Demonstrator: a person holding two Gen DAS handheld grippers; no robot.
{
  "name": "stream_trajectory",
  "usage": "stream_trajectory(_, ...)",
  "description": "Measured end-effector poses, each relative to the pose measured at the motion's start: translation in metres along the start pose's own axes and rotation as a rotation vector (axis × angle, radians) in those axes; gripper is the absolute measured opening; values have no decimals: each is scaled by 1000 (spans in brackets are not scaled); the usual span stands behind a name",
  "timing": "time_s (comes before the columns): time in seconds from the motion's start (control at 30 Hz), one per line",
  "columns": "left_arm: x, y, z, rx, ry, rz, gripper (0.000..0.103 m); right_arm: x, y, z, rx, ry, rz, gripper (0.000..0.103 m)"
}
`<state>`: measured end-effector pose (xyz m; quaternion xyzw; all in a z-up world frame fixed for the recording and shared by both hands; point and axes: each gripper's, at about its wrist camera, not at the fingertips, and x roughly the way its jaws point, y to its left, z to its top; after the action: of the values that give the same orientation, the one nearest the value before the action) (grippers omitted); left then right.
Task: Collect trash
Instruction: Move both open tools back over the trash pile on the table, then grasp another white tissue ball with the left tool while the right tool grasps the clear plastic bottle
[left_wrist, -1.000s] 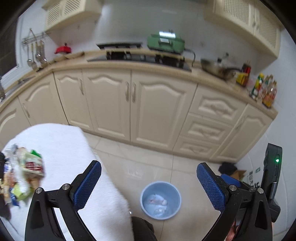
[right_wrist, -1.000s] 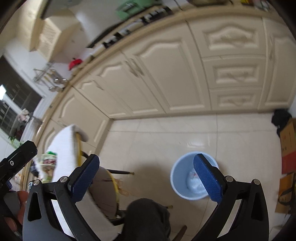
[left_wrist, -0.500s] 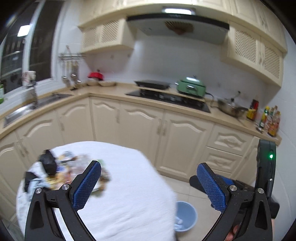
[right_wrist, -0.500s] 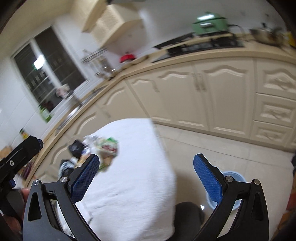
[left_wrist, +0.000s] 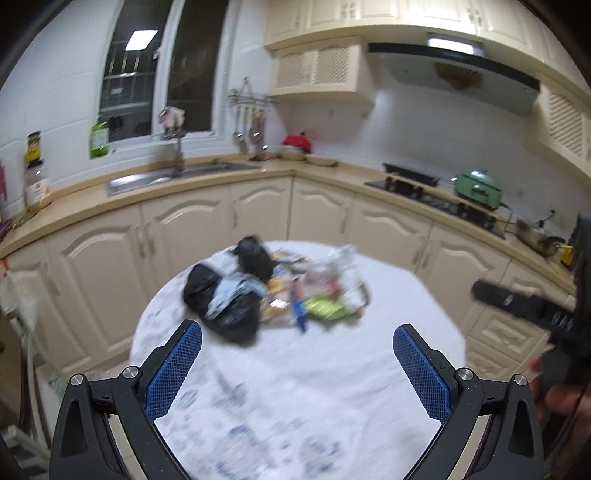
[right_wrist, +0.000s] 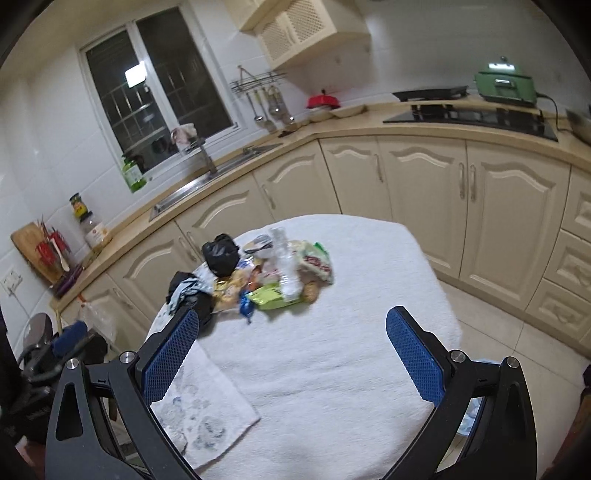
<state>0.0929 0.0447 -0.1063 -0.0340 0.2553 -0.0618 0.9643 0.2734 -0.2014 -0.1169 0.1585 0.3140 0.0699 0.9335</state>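
A heap of trash (left_wrist: 280, 291) lies on the far half of a round table under a white cloth (left_wrist: 332, 369): black bags (left_wrist: 225, 299), a clear plastic bottle (right_wrist: 286, 266), a green packet (right_wrist: 273, 297) and snack wrappers (right_wrist: 314, 264). My left gripper (left_wrist: 297, 369) hovers open over the near part of the table, nothing between its blue pads. My right gripper (right_wrist: 291, 356) is open too, short of the heap (right_wrist: 266, 275) and empty. In the left wrist view the right tool's black body (left_wrist: 532, 306) shows at the right edge.
Cream kitchen cabinets (right_wrist: 443, 192) wrap around behind the table, with a sink (left_wrist: 173, 175), a hob (right_wrist: 469, 114) and a green cooker (right_wrist: 504, 86) on the counter. A patterned cloth (right_wrist: 207, 398) lies at the table's near left. A sliver of the blue bin (right_wrist: 474, 402) shows behind the right finger.
Both views have swung up and left from the blue bin on the floor to the table. The trash heap now sits ahead of both open grippers.
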Motion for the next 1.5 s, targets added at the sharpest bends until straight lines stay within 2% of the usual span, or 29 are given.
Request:
stream_trajectory(0.03, -6, 4, -12, -5, 9, 11, 102, 1, 5, -2, -8, 4, -3, 103)
stream_trajectory(0.2, -12, 2, -31, -18, 73, 51, 102, 9, 21, -17, -44, 35, -9, 103)
stream_trajectory(0.3, -3, -8, -33, -20, 127, 47, 102, 14, 28, -30, -59, 65, -9, 103)
stream_trajectory(0.43, 1, -17, -57, -17, 204, 50, 102, 18, 28, -45, -62, 99, -6, 103)
stream_trajectory(0.57, 22, -12, -46, -55, 253, 59, 102, 21, 27, -57, -71, 126, -14, 103)
stream_trajectory(0.73, 39, -7, -54, -107, 308, 56, 98, 26, 18, -62, -57, 147, -22, 103)
stream_trajectory(0.83, 52, -8, -54, -105, 322, 23, 87, 32, 14, -63, -46, 159, -21, 103)
stream_trajectory(0.97, 86, -11, -61, -84, 360, -5, 53, 42, 13, -61, -44, 174, -17, 103)
stream_trajectory(1.03, 93, -11, -59, -69, 351, -2, 43, 46, 13, -60, -42, 182, -13, 103)
stream_trajectory(1.07, 97, -11, -61, -72, 347, -3, 30, 49, 12, -59, -43, 186, -13, 103)
stream_trajectory(1.3, 110, -7, -51, -85, 331, -10, 27, 65, 11, -51, -46, 202, -11, 103)
stream_trajectory(1.5, 127, 1, -14, -91, 260, -1, 27, 87, 12, -35, -56, 216, -8, 103)
